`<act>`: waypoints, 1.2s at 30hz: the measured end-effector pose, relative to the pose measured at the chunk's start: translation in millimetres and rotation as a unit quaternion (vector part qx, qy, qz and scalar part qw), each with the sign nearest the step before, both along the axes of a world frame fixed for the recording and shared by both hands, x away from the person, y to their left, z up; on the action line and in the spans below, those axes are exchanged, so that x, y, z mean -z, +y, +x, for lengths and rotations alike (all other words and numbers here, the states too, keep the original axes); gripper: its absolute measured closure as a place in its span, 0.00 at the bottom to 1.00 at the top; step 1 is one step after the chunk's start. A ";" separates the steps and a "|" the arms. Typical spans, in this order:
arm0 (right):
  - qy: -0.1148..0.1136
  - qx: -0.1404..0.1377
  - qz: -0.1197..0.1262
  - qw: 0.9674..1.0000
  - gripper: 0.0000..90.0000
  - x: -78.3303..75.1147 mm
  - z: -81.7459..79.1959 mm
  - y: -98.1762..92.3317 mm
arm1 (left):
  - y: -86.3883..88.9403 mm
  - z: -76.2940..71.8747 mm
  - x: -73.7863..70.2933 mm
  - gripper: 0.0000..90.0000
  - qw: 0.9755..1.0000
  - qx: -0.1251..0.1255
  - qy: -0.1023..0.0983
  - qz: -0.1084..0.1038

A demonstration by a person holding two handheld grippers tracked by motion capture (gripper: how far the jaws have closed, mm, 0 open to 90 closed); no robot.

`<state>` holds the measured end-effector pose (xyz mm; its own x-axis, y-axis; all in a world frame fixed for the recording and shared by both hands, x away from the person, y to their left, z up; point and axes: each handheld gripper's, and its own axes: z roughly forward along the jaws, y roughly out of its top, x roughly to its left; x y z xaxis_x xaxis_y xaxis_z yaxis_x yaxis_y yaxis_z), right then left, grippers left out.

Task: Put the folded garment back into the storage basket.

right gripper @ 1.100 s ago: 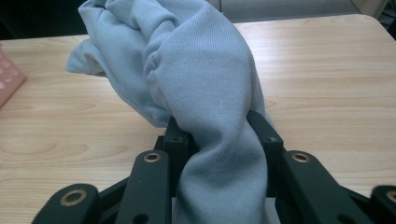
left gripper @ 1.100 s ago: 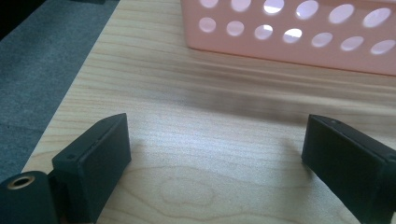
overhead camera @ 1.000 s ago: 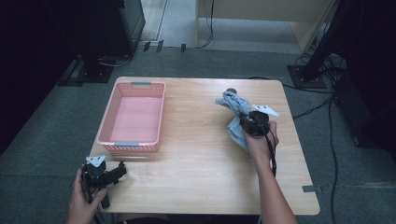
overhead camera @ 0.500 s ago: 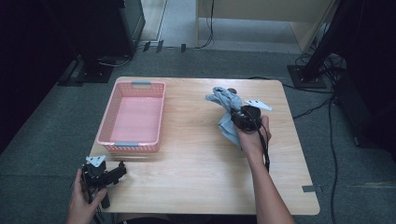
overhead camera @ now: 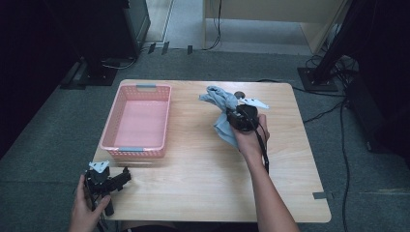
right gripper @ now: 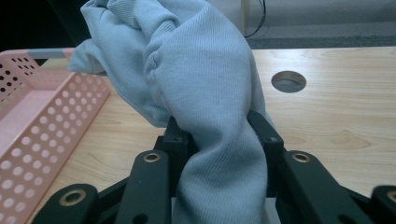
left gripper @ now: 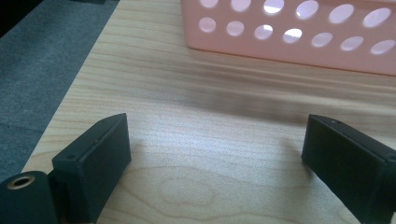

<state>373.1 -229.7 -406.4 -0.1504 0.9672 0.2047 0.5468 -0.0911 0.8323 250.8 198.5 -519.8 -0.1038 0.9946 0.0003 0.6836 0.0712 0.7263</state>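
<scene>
In the high view the right gripper [overhead camera: 240,117], clamped on the light blue cloth [overhead camera: 218,100], has moved left toward the pink basket [overhead camera: 137,150] since the earlier frames, and the cloth hangs above the table [overhead camera: 193,183] with its long axis from far-left to near-right. The left gripper view shows the left gripper [left gripper: 217,156] with jaws wide apart over bare wood just beside the basket wall [left gripper: 299,32]. The right gripper view shows the cloth [right gripper: 196,88] bunched between the pressing jaws, plus a round hole [right gripper: 288,81] in the table.
</scene>
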 end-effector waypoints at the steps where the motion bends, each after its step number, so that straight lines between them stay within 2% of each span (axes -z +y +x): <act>1: 0.000 -0.001 0.001 1.000 0.75 -1.0 0.4 2.1 | 0.0 0.0 0.0 0.09 1.000 0.000 0.000 0.000; 36: -0.014 -0.063 0.018 0.998 0.75 -31.2 14.3 84.9 | -0.1 0.0 -0.1 0.09 1.000 0.002 0.001 0.001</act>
